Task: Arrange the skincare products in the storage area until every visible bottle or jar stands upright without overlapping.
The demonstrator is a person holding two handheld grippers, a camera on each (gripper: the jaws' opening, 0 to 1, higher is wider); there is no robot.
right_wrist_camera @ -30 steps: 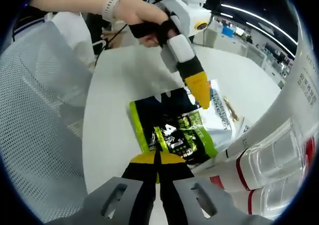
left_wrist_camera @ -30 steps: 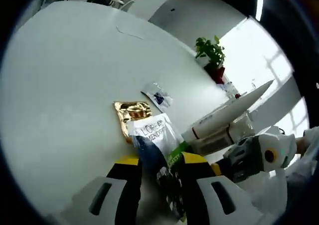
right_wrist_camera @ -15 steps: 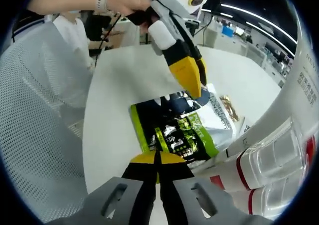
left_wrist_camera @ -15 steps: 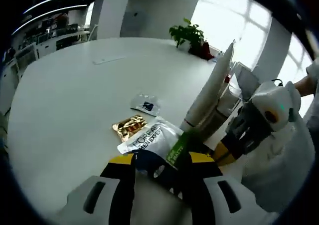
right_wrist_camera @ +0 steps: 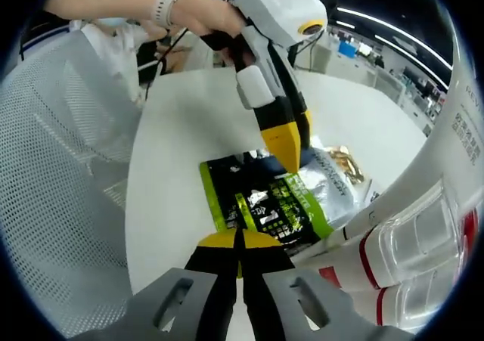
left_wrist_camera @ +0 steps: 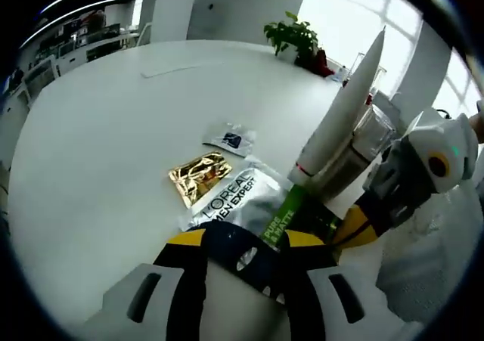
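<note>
1. Left gripper view: own jaws of the left gripper [left_wrist_camera: 240, 252] stand apart, astride the near edge of the dark sachet [left_wrist_camera: 246, 252], which lies in the gap between them; whether the pads actually press it cannot be told.
2. Just ahead of those jaws, overlapping flat: a silver sachet [left_wrist_camera: 231, 201] printed with lettering, a green-and-dark sachet [left_wrist_camera: 286, 212] to the right of it, a gold foil sachet [left_wrist_camera: 198, 176] further ahead and left, a small clear sachet [left_wrist_camera: 231, 137] beyond that.
3. Ahead and right of the jaws: a tall white tube [left_wrist_camera: 342, 116] leaning against a clear holder [left_wrist_camera: 363, 141], tip up; the right gripper [left_wrist_camera: 355, 227] close beside the right jaw.
4. Right gripper view: own jaws of the right gripper [right_wrist_camera: 240, 244] pressed together, tips at the near edge of the green-and-dark sachet [right_wrist_camera: 265, 205]; whether an edge is pinched cannot be told.
5. Ahead of those jaws: the left gripper [right_wrist_camera: 283, 144], held by a hand [right_wrist_camera: 204, 16], pointing down onto the far side of the same pile; silver sachet [right_wrist_camera: 336, 186] and gold foil sachet [right_wrist_camera: 344, 159] beyond; white tube [right_wrist_camera: 435, 156] and clear holder [right_wrist_camera: 412, 243] to the right.
6. Judged as early: sachets flat and overlapping on the white table [left_wrist_camera: 98, 129], tube leaning rather than plumb; separating the pile and standing items upright left to do.
</note>
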